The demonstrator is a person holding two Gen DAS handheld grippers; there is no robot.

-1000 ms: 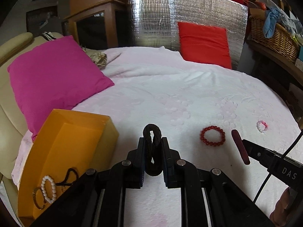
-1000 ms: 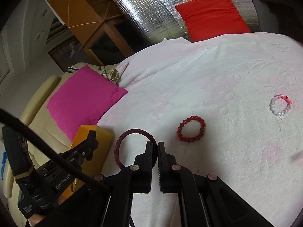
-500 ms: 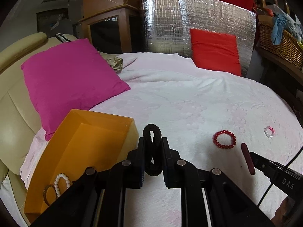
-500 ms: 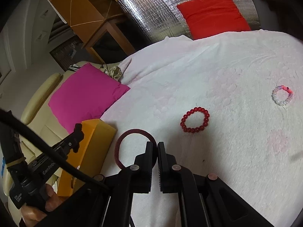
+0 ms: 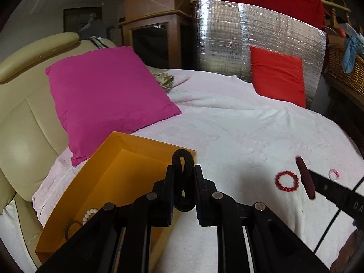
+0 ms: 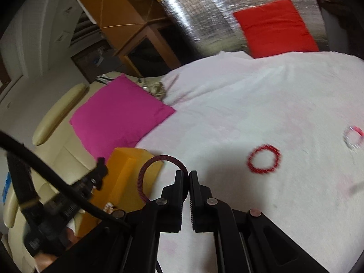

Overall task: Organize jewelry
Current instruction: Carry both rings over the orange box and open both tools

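My left gripper (image 5: pixel 183 170) is shut on a black hair tie (image 5: pixel 183 183), held over the right edge of the orange box (image 5: pixel 109 177). The box holds a white bead bracelet (image 5: pixel 89 213) and a brown ring bracelet (image 5: pixel 72 227). My right gripper (image 6: pixel 188 175) is shut on a dark red coiled hair tie (image 6: pixel 150 170), which also shows in the left wrist view (image 5: pixel 306 177). It hangs near the box (image 6: pixel 127 177). A red bead bracelet (image 6: pixel 264 158) and a pink-white bead bracelet (image 6: pixel 353 136) lie on the white bedspread (image 6: pixel 250 104).
A magenta pillow (image 5: pixel 107 100) lies behind the box against the cream headboard (image 5: pixel 25 113). A red pillow (image 5: pixel 277 75) leans on a silver foil panel (image 5: pixel 238 36) at the far side. A wicker basket (image 5: pixel 345 68) stands at the right.
Both grippers have moved left toward the orange box, each still holding its hair tie. The left one now hangs over the box's right edge.
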